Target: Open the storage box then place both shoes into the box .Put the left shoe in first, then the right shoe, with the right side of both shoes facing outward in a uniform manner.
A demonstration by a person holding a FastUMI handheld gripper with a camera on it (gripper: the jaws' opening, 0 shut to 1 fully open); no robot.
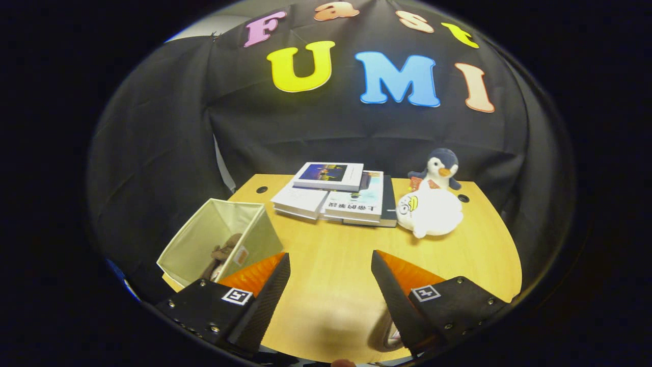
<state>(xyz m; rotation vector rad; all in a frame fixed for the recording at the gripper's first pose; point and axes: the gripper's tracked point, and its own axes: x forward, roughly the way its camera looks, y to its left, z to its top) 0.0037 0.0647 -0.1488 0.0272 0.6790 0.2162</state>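
Storage box (219, 239) open, shoe (224, 253) inside; hand-held gripper (330, 272) released (nothing between fingers); book titles unreadable.

The desk (331, 275) has a light wood-grain top with a rounded near edge and two dark round cable holes, one near each far corner. Black cloth (153, 153) hangs in folds behind and to both sides of the desk as the booth wall, with a narrow pale gap showing at the seam left of centre. Lighting is even, with a soft shadow on the desk's near edge.
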